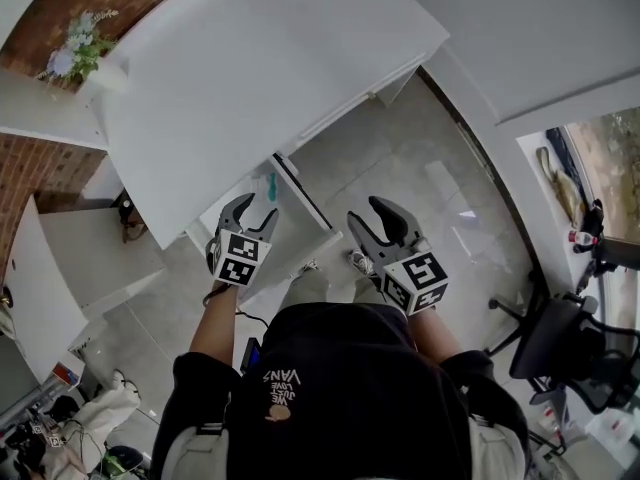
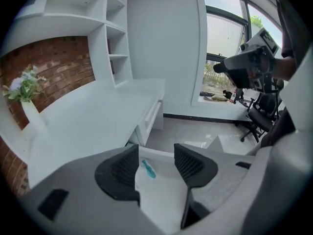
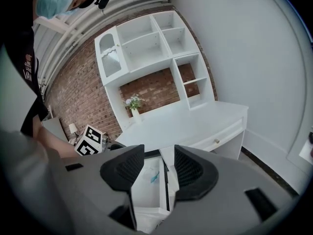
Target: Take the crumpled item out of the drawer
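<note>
The white desk's (image 1: 230,88) drawer (image 1: 303,200) stands pulled out below me. A small teal item (image 1: 270,186) lies on its floor, also seen in the left gripper view (image 2: 148,170) and the right gripper view (image 3: 154,177). A white crumpled thing (image 3: 146,218) shows at the drawer's near end in the right gripper view only. My left gripper (image 1: 256,206) hangs over the drawer, open and empty (image 2: 155,155). My right gripper (image 1: 367,211) hovers just right of the drawer, also open and empty (image 3: 159,155).
A vase of flowers (image 1: 75,53) stands at the desk's far left corner. White shelves (image 3: 146,48) rise behind the desk against a brick wall. A closed drawer with a knob (image 3: 216,141) is further right. An office chair (image 1: 570,338) stands at the right by the window.
</note>
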